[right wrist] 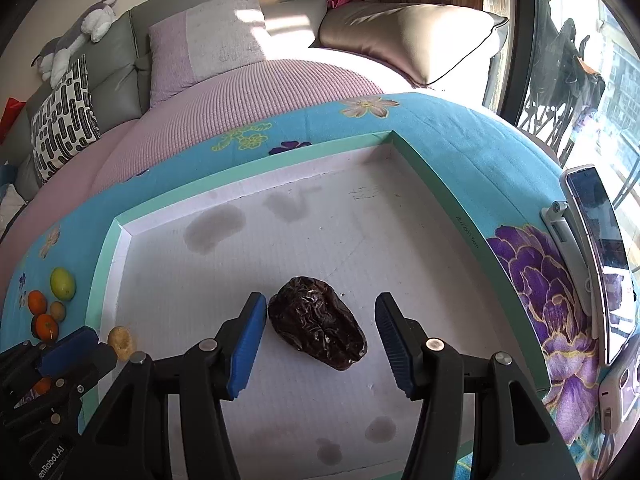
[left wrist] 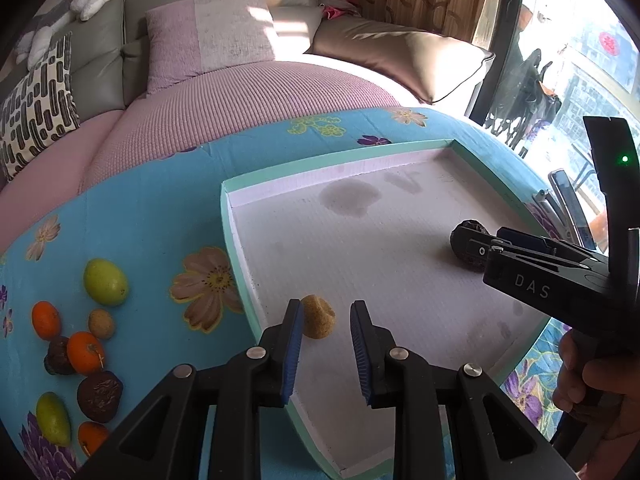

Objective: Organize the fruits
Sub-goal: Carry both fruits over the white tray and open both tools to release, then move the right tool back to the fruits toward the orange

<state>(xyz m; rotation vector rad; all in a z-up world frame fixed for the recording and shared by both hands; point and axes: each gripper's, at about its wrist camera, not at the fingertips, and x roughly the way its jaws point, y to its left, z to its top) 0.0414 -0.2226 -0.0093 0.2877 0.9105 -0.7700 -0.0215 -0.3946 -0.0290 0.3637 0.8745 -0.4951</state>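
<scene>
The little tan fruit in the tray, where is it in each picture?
Left wrist view: the tan fruit lies low in the middle, between the open left tongs, near the tray's left wall.
Right wrist view: it sits far left and low, just inside the same wall, beside the left tongs' tip.
Shared landmark: the green-rimmed tray, with the dark wrinkled fruit inside.
</scene>
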